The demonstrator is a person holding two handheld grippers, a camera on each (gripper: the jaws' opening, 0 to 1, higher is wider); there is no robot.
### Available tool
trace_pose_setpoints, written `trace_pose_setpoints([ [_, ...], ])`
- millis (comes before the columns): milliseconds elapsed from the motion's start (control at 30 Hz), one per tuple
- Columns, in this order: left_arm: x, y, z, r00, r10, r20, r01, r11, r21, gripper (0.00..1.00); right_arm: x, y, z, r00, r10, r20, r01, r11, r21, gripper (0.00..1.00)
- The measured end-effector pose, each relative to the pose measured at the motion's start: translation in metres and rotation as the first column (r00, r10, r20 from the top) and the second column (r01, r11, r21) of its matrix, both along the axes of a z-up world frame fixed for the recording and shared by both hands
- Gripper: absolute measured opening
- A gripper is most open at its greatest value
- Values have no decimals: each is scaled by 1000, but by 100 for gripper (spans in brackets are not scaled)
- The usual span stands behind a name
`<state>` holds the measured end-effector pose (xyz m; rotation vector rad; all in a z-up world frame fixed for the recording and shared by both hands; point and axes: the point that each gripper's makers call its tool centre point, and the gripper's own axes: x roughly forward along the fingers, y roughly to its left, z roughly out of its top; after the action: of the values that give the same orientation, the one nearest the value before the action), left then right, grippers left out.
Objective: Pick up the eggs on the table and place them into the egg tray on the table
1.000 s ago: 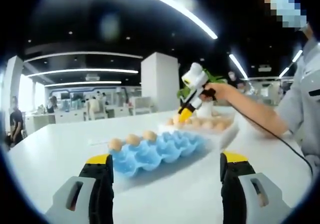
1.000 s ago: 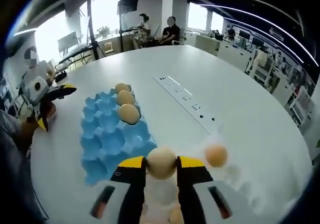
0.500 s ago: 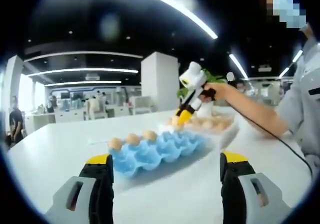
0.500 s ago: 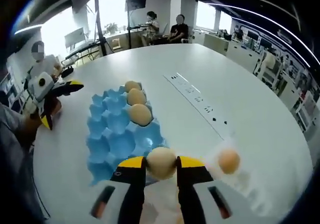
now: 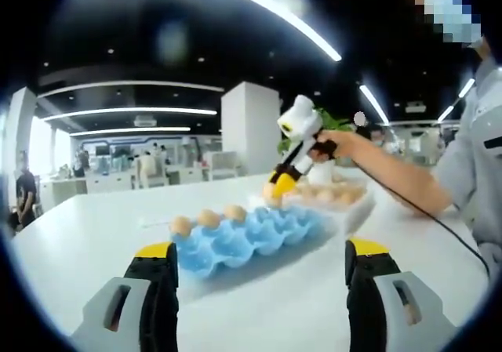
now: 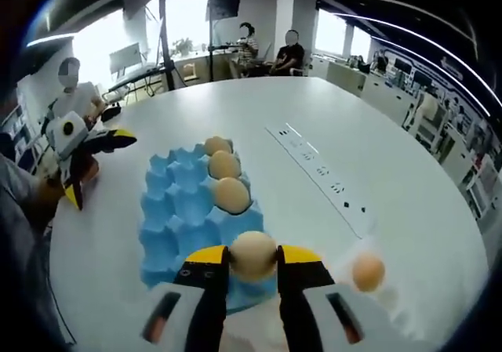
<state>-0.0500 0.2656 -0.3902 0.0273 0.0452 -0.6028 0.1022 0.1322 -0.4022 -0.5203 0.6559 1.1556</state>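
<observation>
1. We list the right gripper (image 6: 252, 267), jaws closed on one egg (image 6: 252, 253), above the blue egg tray (image 6: 169, 230) near its 6 o'clock edge.
2. Three eggs (image 6: 224, 165) sit in the tray's 3 o'clock column.
3. The left gripper (image 5: 259, 289) idles, jaws wide apart and empty.
4. Step, as we judge it: carrying. Next calls for lowering into the empty cup beside that column.
5. Loose egg (image 6: 368, 272) at 4 o'clock; its holder is blurred.

We see a large open office under a dark ceiling (image 5: 196, 46) crossed by long curved light strips (image 5: 259, 11). At twelve o'clock stands a white square column (image 5: 249, 128); bright windows (image 6: 184, 15) glow at eleven o'clock, above the broad white table (image 6: 376, 148).
</observation>
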Motion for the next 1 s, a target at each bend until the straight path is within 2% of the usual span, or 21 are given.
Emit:
trace_pose_setpoints([
  [433,0,0,-1,1000,3,-1,-3,1000,5,89,2,17,1,999,19,46,-20,1000,22,26],
  [1000,-1,0,-1,1000,3,-1,-3,1000,10,89,4,25,-8,998,28,47,-29,999,24,26],
])
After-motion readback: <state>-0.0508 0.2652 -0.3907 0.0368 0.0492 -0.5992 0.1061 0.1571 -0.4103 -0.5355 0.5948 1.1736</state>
